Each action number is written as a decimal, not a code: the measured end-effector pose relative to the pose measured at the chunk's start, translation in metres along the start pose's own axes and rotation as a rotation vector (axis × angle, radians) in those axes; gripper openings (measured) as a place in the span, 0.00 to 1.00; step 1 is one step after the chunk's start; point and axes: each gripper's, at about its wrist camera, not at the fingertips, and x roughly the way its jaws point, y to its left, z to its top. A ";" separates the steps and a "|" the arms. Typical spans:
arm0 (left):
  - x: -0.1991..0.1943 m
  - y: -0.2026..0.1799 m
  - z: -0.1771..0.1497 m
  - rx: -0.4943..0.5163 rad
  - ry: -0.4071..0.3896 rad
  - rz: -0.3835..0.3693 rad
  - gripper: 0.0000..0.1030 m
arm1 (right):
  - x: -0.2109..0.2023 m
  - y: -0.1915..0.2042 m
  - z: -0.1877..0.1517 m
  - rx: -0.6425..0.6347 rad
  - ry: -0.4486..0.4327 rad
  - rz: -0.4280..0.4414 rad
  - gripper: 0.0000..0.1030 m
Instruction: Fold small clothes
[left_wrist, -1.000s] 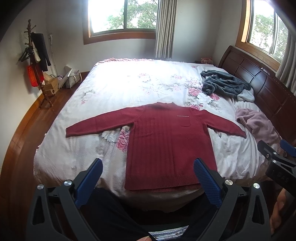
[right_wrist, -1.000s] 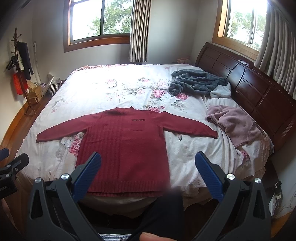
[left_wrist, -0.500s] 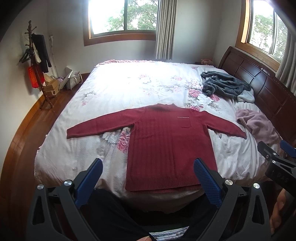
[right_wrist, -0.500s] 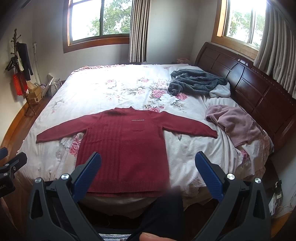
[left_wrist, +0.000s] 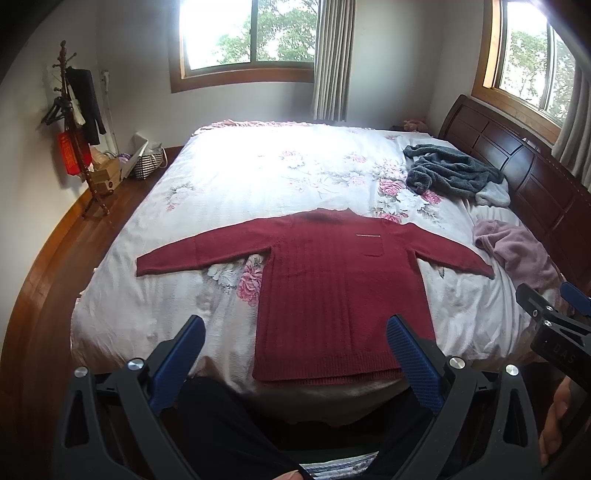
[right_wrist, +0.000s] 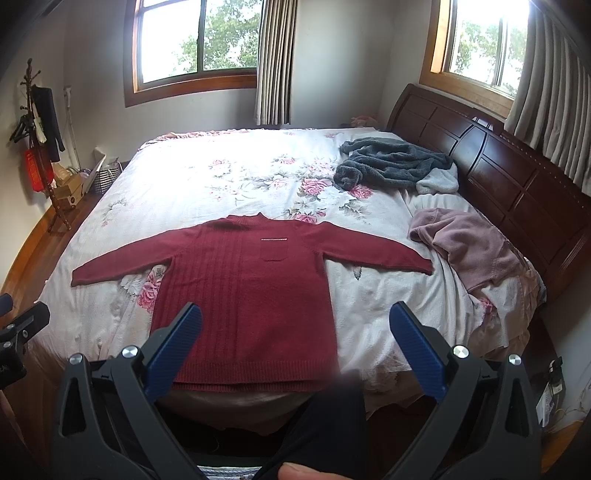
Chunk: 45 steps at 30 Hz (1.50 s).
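Basically nothing is changing versus a second ago: the sweater is staying flat where it was and both views are only drifting slightly.

Left gripper (left_wrist: 295, 354) is hanging with jaws spread wide, gripping nothing, short of the near bed edge above a dark-trousered leg (left_wrist: 221, 432). Right gripper (right_wrist: 295, 345) is sitting the same way: jaws wide apart, nothing between them.

Red sweater (left_wrist: 332, 291) is lying spread out face up on the floral bedspread (left_wrist: 258, 177), hem at the near edge, collar pointing away, both sleeves stretched out sideways. In the left view its hem is sitting between the two blue pads, closer to the right pad (left_wrist: 413, 358). In the right view the body is lying left of centre, the left pad (right_wrist: 173, 350) overlapping its lower corner, and the right pad is sitting over bare bedspread.

Further back, a pink garment (right_wrist: 469, 243) and a grey fleece garment (right_wrist: 391, 162) are lying near the wooden headboard (right_wrist: 517, 177), well apart from the sweater.

Left view is catching the right tool at its right border plus the coat rack (left_wrist: 77, 122) more fully; right view is showing the left tool at its left border and more of the headboard side.
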 end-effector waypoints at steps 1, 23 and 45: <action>0.000 0.000 0.000 0.001 0.000 0.000 0.96 | 0.000 0.002 0.000 0.000 0.001 0.000 0.97; -0.001 0.003 0.002 -0.002 0.000 0.002 0.96 | -0.002 0.002 -0.002 0.004 0.000 0.000 0.97; 0.075 0.021 -0.008 -0.067 0.128 -0.058 0.96 | 0.056 -0.021 -0.004 0.021 -0.006 0.062 0.97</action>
